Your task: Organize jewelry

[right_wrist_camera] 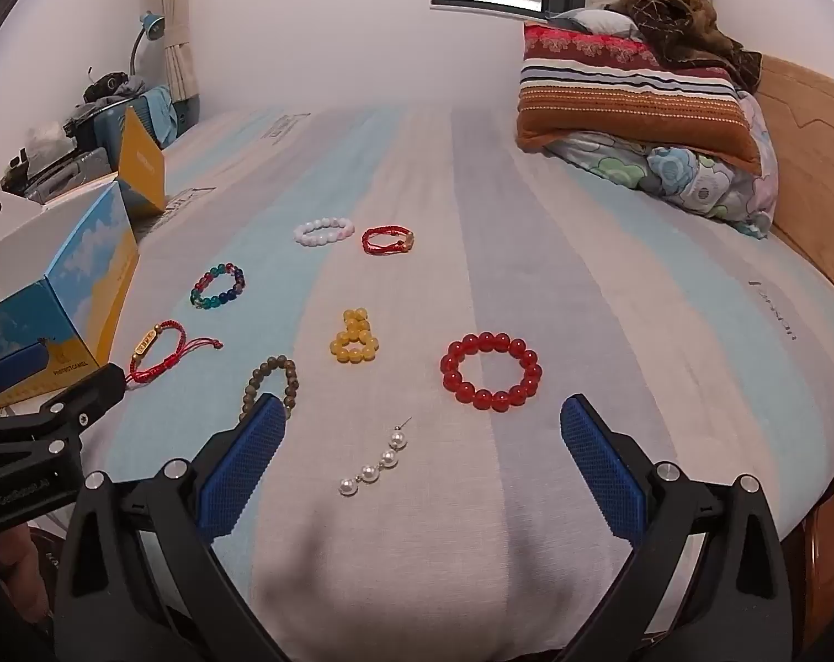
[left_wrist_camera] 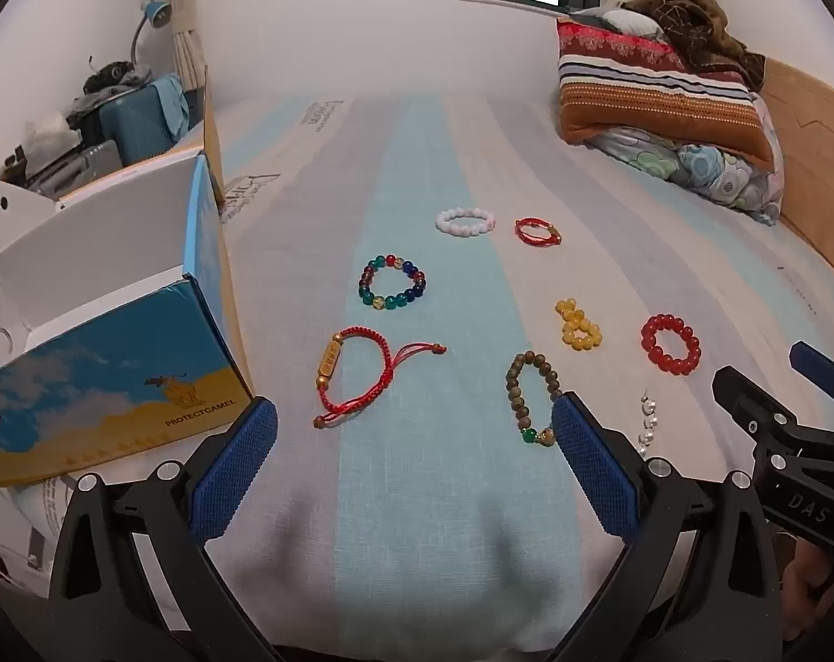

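Observation:
Several bracelets lie on the striped bed sheet [left_wrist_camera: 417, 496]. A red cord bracelet with a gold bar [left_wrist_camera: 356, 375] lies ahead of my open, empty left gripper [left_wrist_camera: 414, 425]. A brown wooden bead bracelet [left_wrist_camera: 530, 397] touches its right finger [left_wrist_camera: 593, 469]. A multicolour bead bracelet [left_wrist_camera: 393, 284], a white one [left_wrist_camera: 465, 222], a small red cord one [left_wrist_camera: 537, 230], a yellow one [left_wrist_camera: 578, 324] and a red bead one [left_wrist_camera: 670, 345] lie farther off. My right gripper [right_wrist_camera: 422, 430] is open and empty above a pearl strand [right_wrist_camera: 375, 466], near the red bead bracelet [right_wrist_camera: 491, 371].
An open blue and yellow cardboard box [left_wrist_camera: 113, 342] stands at the left on the bed; it also shows in the right wrist view [right_wrist_camera: 80, 298]. Stacked pillows and a quilt [left_wrist_camera: 676, 110] lie at the far right by a wooden bed frame [right_wrist_camera: 814, 176].

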`<state>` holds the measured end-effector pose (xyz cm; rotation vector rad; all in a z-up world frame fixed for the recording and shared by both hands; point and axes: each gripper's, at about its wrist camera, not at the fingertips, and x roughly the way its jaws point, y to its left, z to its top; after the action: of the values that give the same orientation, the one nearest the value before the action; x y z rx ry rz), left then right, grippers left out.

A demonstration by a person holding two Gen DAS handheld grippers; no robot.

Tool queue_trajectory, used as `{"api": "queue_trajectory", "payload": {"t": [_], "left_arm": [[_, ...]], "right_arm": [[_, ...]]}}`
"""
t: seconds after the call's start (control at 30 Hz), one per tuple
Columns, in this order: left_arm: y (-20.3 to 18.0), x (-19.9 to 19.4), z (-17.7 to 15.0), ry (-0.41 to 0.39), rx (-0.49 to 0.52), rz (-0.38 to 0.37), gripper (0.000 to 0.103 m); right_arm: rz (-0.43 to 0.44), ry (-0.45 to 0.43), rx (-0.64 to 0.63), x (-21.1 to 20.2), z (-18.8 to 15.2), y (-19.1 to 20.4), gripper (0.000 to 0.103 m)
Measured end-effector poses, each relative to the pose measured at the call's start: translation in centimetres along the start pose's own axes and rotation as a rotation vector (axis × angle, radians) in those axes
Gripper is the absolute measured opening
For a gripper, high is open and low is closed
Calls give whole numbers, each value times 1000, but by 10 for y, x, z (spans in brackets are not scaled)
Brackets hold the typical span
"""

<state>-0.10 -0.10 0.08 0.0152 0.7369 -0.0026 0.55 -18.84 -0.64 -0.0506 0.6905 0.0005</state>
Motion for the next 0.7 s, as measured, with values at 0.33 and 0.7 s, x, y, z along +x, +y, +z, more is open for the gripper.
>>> {"api": "queue_trajectory", "payload": {"t": [0.33, 0.7], "left_arm": [[-2, 4, 2, 8, -9, -20, 97], [1, -3, 5, -2, -3, -15, 97]], "right_arm": [[5, -12, -5, -8, 5, 0, 96], [0, -25, -8, -2, 2, -1, 96]]}}
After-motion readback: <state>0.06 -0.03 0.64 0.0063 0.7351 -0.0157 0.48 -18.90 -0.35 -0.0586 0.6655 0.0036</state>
